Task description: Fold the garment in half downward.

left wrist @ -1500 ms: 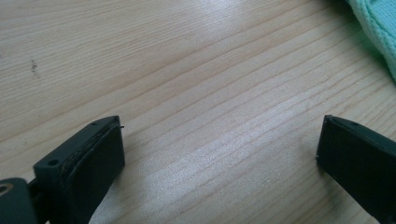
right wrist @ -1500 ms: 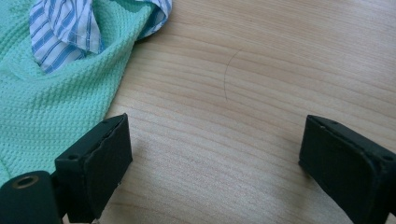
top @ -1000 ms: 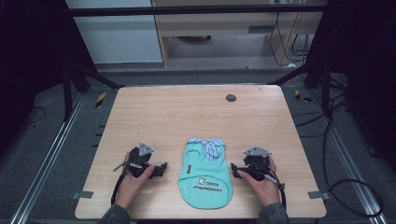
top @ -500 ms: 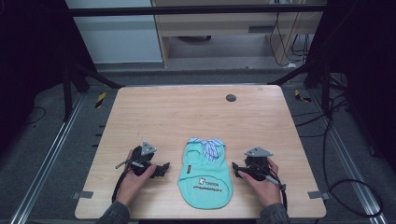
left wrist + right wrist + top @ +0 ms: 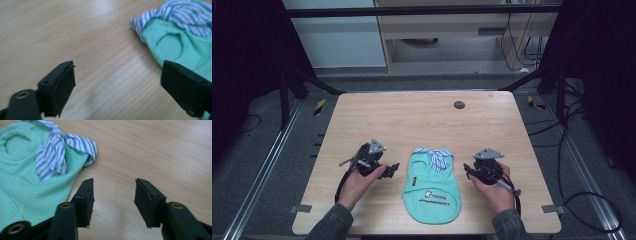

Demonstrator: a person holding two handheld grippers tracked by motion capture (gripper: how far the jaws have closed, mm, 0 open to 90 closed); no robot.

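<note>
My left gripper [image 5: 393, 167] and right gripper [image 5: 468, 170] rest low in the frame, jaws spread and empty, with bare table [image 5: 422, 117] above them. Between them lies a mint-green garment [image 5: 432, 192] with a blue-striped collar [image 5: 436, 156], flat near the bottom edge.

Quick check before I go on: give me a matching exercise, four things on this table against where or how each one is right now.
1. left tool
2. right tool
3. green garment
4. dark round spot

A. far side of the table
B. lies flat between both tools
C. open, garment's striped collar ahead to its left
D. open, garment ahead to its right

Pairs: 1-D, 2-C, 3-B, 4-A
</note>
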